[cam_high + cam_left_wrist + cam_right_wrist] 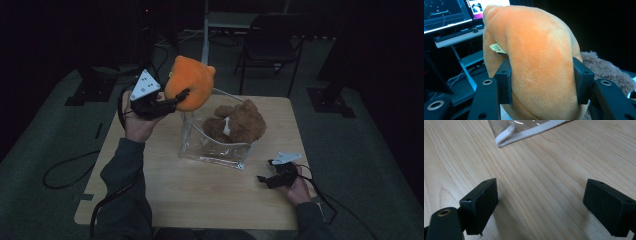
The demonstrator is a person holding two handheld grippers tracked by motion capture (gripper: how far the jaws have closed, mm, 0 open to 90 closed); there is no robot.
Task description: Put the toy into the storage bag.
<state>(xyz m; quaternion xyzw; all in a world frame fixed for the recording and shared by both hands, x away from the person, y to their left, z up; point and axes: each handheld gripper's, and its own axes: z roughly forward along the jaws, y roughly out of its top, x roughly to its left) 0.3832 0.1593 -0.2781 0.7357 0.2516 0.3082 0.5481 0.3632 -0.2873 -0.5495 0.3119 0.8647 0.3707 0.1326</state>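
An orange plush toy hangs in the air above the left rim of a clear plastic bag. My left gripper is shut on it; in the left gripper view both black pads press into the orange plush toy from either side. A brown plush bear sits inside the bag, and the bear's fur shows behind the orange toy. My right gripper rests low on the wooden table right of the bag, open with nothing between its pads.
The bag's white-edged corner lies just ahead of the right gripper. Black cables trail off the table's left side. A folding chair and stand feet are on the floor behind the table. A monitor and shelf show beyond the toy.
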